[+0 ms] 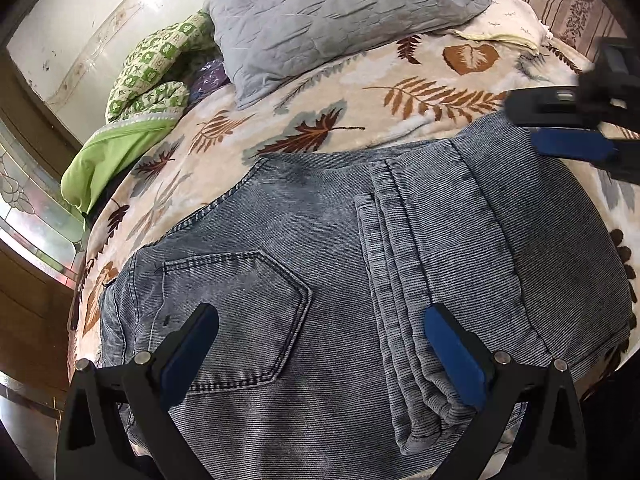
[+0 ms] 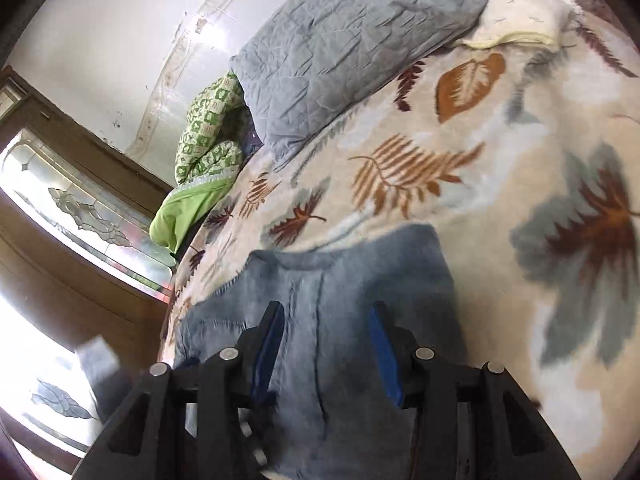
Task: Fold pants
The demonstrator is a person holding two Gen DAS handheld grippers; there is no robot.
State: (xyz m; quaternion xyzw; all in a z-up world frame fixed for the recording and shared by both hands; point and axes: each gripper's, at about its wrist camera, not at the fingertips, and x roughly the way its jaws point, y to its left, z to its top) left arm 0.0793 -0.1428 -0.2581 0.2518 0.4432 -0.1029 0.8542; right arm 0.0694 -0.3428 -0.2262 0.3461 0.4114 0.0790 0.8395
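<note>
**Denim folded on the bed, both grippers free of it**

Denim filled the near view: the pants [image 1: 360, 280] lay folded on the bed [image 1: 400, 92], back pocket [image 1: 240, 312] up, a leg doubled over the seat. The left gripper [image 1: 320, 344] hung over them with jaws spread, pinching nothing. The right gripper [image 2: 326, 354] stood partly spread with only cloth seen beyond it, also empty. Farther off lay a grey quilt [image 1: 340, 16] and a green blanket [image 1: 144, 80]. The likely risk: a jaw catching only the top layer, so the doubled leg would slide off and undo the fold. No brand, label or writing could be read
</note>
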